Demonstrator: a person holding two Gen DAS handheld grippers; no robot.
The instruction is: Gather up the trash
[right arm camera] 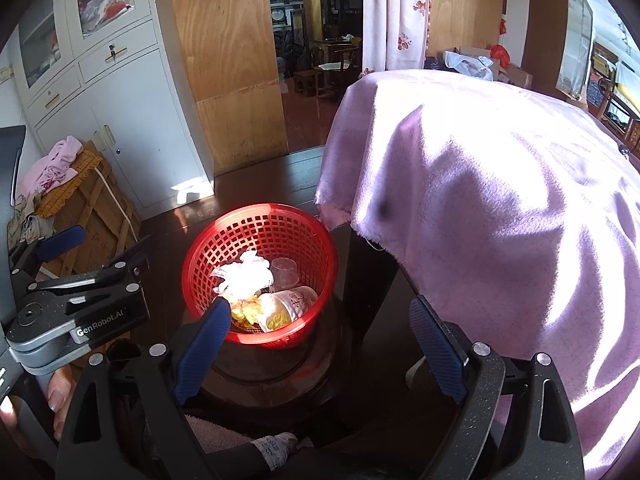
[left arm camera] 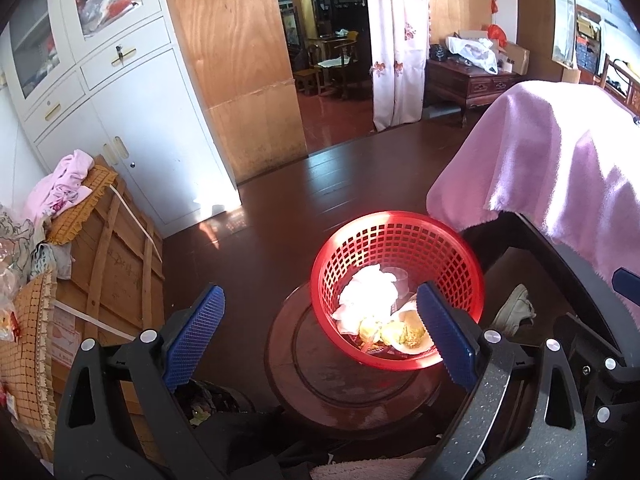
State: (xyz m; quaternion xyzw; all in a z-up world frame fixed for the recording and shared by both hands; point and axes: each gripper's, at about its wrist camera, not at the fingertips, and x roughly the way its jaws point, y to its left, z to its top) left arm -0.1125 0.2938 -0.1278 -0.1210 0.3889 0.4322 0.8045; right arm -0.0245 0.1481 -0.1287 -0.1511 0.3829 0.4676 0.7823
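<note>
Trash [left arm camera: 370,300] sits inside the red basket [left arm camera: 400,224] — just ahead of the left claw [left arm camera: 320,332], nearer than the right claw [right arm camera: 320,344]; both spread, empty.

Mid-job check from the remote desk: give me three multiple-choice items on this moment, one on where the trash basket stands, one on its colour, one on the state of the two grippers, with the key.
1. Where does the basket stand?
A. on a round dark wooden stool
B. on the pink cloth
C. inside the white cabinet

2. What colour is the basket?
A. blue
B. red
C. green

3. How are the left gripper and the right gripper?
A. both open and empty
B. left shut on a cup
C. right shut on a tissue

Key: 1 A, the stool shows under the basket's base in both views. 2 B, its mesh wall is bright red. 3 A, the blue pads stand wide apart on each gripper with nothing between them; the crumpled tissue, clear plastic cup and paper cup lie inside the basket.
</note>
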